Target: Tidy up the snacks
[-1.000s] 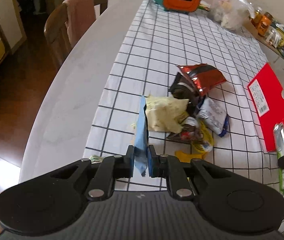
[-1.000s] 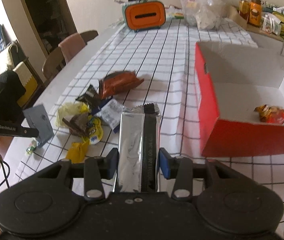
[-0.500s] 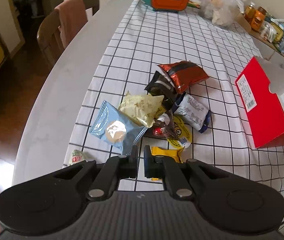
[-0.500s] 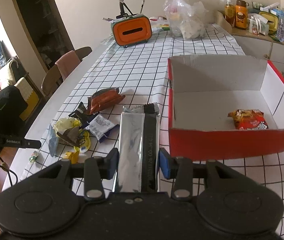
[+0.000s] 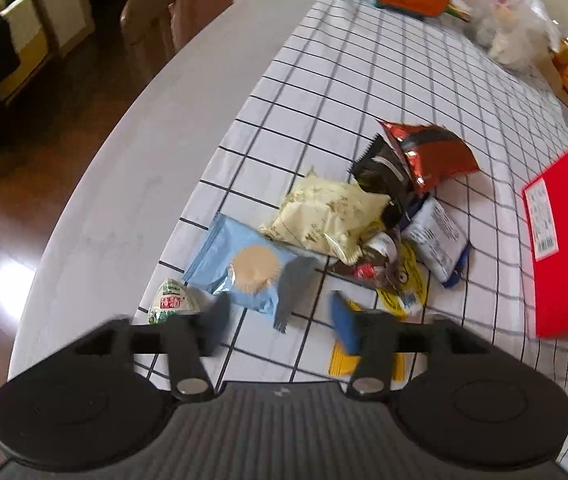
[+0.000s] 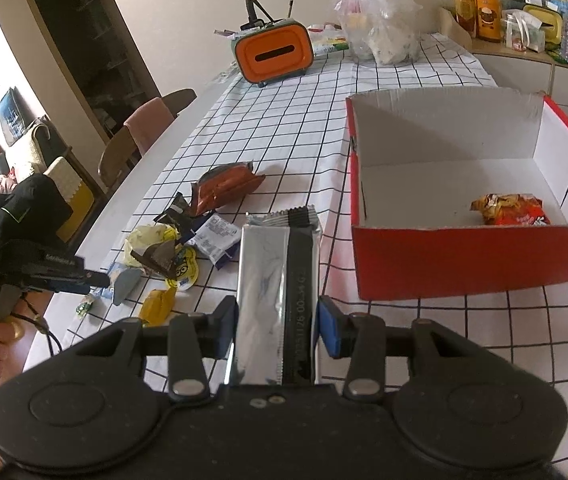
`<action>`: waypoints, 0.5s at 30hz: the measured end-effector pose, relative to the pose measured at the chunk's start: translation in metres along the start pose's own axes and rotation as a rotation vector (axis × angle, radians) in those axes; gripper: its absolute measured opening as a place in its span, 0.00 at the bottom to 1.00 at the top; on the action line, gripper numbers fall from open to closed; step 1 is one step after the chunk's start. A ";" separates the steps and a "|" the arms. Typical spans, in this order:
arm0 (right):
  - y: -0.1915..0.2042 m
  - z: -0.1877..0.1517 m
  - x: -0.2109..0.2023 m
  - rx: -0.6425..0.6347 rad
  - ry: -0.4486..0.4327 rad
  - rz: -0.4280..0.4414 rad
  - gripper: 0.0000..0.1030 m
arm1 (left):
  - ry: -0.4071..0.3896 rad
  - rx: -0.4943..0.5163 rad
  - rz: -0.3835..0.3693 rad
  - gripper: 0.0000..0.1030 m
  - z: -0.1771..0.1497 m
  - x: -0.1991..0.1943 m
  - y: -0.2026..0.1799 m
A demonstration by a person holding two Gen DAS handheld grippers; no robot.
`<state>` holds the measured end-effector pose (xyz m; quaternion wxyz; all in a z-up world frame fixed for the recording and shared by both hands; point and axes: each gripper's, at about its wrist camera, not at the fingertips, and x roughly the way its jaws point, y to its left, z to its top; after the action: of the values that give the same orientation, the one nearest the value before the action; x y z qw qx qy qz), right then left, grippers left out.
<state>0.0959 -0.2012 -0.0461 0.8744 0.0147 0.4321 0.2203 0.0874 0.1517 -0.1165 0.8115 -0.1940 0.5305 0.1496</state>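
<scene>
My left gripper hovers over the near end of the snack pile, its jaws opening. A light blue cookie packet lies flat on the checked cloth with its near corner between the jaws; the pads do not press it. Behind it lie a cream packet, a red-brown bag and a white-blue packet. My right gripper is shut on a long silver packet, held left of the red box. One orange-red snack lies inside the box.
A small green-white wrapped snack sits by the table's left edge, with chairs beyond. An orange tissue box and a plastic bag stand at the far end. A small yellow packet lies under the left gripper.
The left gripper let go of the blue packet, which now lies flat on the cloth, then its jaws spread apart. The right gripper shifted with the silver packet; the box's inside now shows.
</scene>
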 end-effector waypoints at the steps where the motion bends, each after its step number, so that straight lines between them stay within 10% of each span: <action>1: 0.000 0.000 0.000 0.003 -0.001 0.001 0.41 | 0.004 -0.021 0.016 0.67 0.002 0.002 0.001; 15: -0.011 0.002 0.004 0.000 0.006 0.028 0.41 | 0.060 -0.309 0.166 0.67 0.024 0.039 -0.004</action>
<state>0.1035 -0.2094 -0.0501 0.8699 0.0201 0.4345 0.2326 0.1241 0.1608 -0.1431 0.7407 -0.2764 0.5394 0.2899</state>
